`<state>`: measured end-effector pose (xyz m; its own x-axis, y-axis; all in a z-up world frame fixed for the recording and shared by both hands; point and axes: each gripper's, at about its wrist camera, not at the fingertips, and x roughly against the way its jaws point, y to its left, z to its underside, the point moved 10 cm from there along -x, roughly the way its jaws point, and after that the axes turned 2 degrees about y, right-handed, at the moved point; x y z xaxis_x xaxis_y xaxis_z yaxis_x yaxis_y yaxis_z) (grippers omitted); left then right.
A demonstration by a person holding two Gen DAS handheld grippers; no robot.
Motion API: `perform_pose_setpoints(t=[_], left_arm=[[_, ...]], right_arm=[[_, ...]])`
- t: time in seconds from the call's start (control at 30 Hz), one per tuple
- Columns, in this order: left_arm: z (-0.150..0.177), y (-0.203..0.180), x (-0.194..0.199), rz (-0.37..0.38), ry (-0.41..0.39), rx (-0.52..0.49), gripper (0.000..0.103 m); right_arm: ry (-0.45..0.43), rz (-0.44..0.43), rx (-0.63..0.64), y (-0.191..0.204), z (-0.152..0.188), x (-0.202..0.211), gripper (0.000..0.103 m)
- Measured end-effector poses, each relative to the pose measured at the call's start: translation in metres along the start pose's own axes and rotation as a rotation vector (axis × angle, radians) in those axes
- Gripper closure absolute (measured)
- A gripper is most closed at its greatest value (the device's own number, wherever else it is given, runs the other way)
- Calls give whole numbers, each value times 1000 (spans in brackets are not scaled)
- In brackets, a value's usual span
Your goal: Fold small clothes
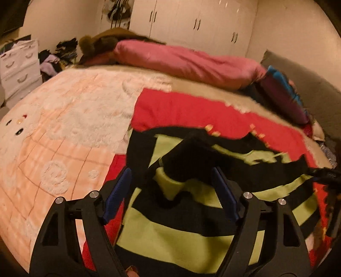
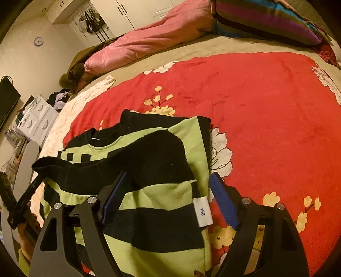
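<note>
— What's spread over the bed?
— A red blanket [image 2: 266, 110] with cream and yellow flowers, and beside it a peach fleece blanket [image 1: 53, 132]

— And at the far edge?
— A long pink quilt [image 1: 187, 61], rolled, with a striped cushion [image 2: 266, 19] touching one end

— Around the room?
— White drawers [image 1: 18, 66], a heap of clothes [image 1: 57, 55] near them, white wardrobe doors [image 1: 191, 19], and a round wall clock [image 2: 38, 41]

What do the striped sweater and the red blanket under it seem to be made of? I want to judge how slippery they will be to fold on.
The striped sweater looks like a soft matte knit or fleece, judging by its fuzzy seam edges and limp folds. The red blanket looks like short-pile plush: brushed streaks show in its nap. Neither fibre is certain.
</note>
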<state>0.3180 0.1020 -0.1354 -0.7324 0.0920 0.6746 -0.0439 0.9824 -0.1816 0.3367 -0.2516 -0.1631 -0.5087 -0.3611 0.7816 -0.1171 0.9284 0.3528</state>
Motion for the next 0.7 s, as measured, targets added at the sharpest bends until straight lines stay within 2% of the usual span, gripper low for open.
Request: perform_pose_setpoints(t=[0.07,0.13,0.2,0.27,0.3,0.37,0.5,0.7], left_arm=[[3,6,-7,38,18,55,34],[4,12,-13,60,29,95,34],[8,15,-17,68,52,115,51],[12,15,-20,57,69,111,76],[12,13,-20,65,72,115,81],[11,11,-19,76,74,118,93],[7,7,-10,47,60,86,98],[-24,-3,27,63,-64,84,98]], right_arm=[[7,-2,15,1,0,-3,28],[9,4,33,2,0,-5,37],[13,2,30,2,0,-8,51],[16,4,35,3,1,-10,58],[14,7,39,3,2,-9,67],[11,-10,41,4,5,-8,79],[-24,-14,62,7,9,4,87],[-154,-51,85,22,-20,47,89]])
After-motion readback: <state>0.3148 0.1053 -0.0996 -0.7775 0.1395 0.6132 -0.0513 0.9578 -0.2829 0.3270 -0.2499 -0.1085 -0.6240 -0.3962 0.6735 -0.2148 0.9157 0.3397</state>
